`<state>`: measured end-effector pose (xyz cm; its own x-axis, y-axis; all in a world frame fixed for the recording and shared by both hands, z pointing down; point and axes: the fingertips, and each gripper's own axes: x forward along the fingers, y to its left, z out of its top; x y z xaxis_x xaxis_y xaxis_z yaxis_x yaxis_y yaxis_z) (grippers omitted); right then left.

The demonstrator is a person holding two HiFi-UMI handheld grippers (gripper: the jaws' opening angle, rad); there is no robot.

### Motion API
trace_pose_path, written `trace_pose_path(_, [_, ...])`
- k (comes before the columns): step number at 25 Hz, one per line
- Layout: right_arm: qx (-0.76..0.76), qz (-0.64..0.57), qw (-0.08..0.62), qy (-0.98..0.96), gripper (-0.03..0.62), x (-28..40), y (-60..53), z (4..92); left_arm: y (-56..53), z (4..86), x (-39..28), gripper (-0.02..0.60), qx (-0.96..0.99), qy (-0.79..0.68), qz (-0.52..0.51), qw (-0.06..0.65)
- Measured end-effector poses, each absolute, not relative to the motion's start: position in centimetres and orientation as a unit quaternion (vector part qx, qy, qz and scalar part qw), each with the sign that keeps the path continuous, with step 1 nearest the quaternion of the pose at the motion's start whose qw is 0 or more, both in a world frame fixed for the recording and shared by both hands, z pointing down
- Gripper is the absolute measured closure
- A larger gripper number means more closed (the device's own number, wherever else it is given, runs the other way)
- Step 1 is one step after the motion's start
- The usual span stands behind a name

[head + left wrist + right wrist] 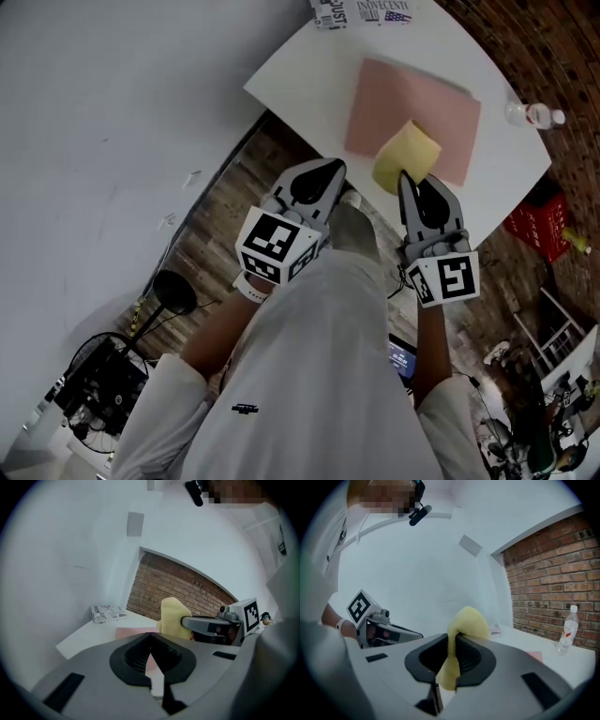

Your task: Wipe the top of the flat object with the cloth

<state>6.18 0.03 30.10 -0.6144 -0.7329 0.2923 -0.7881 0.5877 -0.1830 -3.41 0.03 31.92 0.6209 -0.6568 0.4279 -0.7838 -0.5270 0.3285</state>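
A flat pink sheet lies on the white table. My right gripper is shut on a yellow cloth, which hangs in the air over the sheet's near edge. In the right gripper view the yellow cloth is pinched between the jaws and bulges above them. My left gripper hovers at the table's near edge, shut with nothing in it. The left gripper view shows the cloth, the pink sheet and the right gripper's body beside it.
A small printed box and a printed paper lie at the table's far edge. A clear water bottle lies at the table's right corner. Brick wall stands behind. A red crate and wooden floor lie below.
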Motion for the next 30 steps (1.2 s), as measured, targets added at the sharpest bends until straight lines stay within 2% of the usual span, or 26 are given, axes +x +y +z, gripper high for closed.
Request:
trace_pose_path(17, [0.333,0.25,0.151,-0.896,0.546,1.9,-5.4,40.2,-3.0,40.6,-4.2,0.565,0.827,-0.437,0.161,0.314])
trace_pose_path(30, [0.326,0.306,0.19,-0.874,0.546,-0.8,-6.3,46.6,-3.2,43.2,-4.6,0.565,0.825,-0.428,0.184,0.321])
